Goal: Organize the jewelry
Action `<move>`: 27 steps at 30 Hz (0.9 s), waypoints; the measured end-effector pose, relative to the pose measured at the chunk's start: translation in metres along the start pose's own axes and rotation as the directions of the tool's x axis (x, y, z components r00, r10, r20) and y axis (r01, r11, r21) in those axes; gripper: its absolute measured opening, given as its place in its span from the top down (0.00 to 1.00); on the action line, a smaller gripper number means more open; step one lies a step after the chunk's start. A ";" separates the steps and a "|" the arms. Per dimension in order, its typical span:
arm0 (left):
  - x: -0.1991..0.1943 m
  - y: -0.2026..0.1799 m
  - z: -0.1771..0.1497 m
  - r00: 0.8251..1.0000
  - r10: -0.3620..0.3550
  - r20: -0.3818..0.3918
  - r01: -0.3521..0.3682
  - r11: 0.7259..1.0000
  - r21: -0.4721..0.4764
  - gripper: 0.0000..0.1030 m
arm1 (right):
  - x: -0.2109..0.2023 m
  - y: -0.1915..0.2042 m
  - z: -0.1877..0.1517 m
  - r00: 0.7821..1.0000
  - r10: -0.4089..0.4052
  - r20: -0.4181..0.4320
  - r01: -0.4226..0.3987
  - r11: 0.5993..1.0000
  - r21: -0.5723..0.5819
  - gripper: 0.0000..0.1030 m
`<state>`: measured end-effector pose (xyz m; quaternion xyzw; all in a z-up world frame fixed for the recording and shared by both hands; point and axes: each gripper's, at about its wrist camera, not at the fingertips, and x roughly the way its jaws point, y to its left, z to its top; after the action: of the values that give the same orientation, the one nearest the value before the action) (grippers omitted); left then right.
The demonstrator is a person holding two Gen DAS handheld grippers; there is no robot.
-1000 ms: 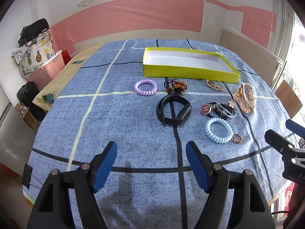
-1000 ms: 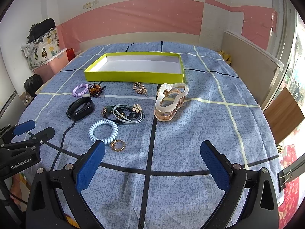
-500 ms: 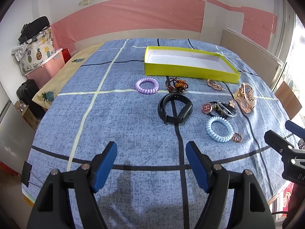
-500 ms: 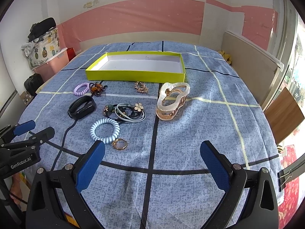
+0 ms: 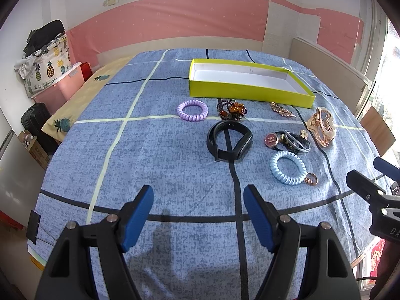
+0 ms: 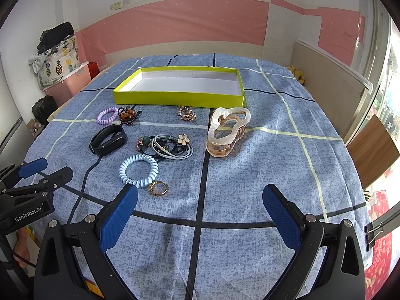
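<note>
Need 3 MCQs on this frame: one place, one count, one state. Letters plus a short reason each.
1. Where is the gold ring?
A. in the box
B. beside the blue coil tie
C. on the claw clip

2. How many coil ties lie on the bed?
A. one
B. two
C. four

3. What state is the box in?
A. empty
B. half full
C. lidded

Answers:
1 B: the ring lies right by the blue coil tie.
2 B: only the blue one and a purple coil tie show.
3 A: its white floor is bare and all jewelry lies on the cloth; both tongs, left and right, are open and hold nothing.
</note>
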<state>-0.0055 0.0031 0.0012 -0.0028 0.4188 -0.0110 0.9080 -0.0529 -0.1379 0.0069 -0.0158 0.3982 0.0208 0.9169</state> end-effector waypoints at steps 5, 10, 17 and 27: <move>0.001 0.000 -0.001 1.000 -0.001 -0.003 0.001 1.000 0.000 0.26 | 0.000 0.000 0.000 1.000 0.000 -0.001 0.000 1.000 0.000 0.03; 0.001 0.000 -0.001 1.000 -0.002 -0.001 0.002 1.000 0.000 0.26 | 0.000 0.000 0.000 1.000 0.000 0.000 0.000 1.000 0.000 0.03; 0.001 -0.001 -0.001 1.000 -0.001 -0.003 0.001 1.000 0.002 0.26 | 0.000 0.000 0.000 1.000 0.000 0.001 0.000 1.000 -0.001 0.03; 0.003 0.000 -0.001 1.000 -0.001 -0.010 0.001 1.000 0.003 0.26 | 0.001 0.000 0.001 1.000 0.003 -0.002 -0.003 1.000 0.001 0.03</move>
<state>-0.0041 0.0029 -0.0015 -0.0014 0.4234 -0.0123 0.9059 -0.0513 -0.1374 0.0071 -0.0146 0.3991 0.0220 0.9165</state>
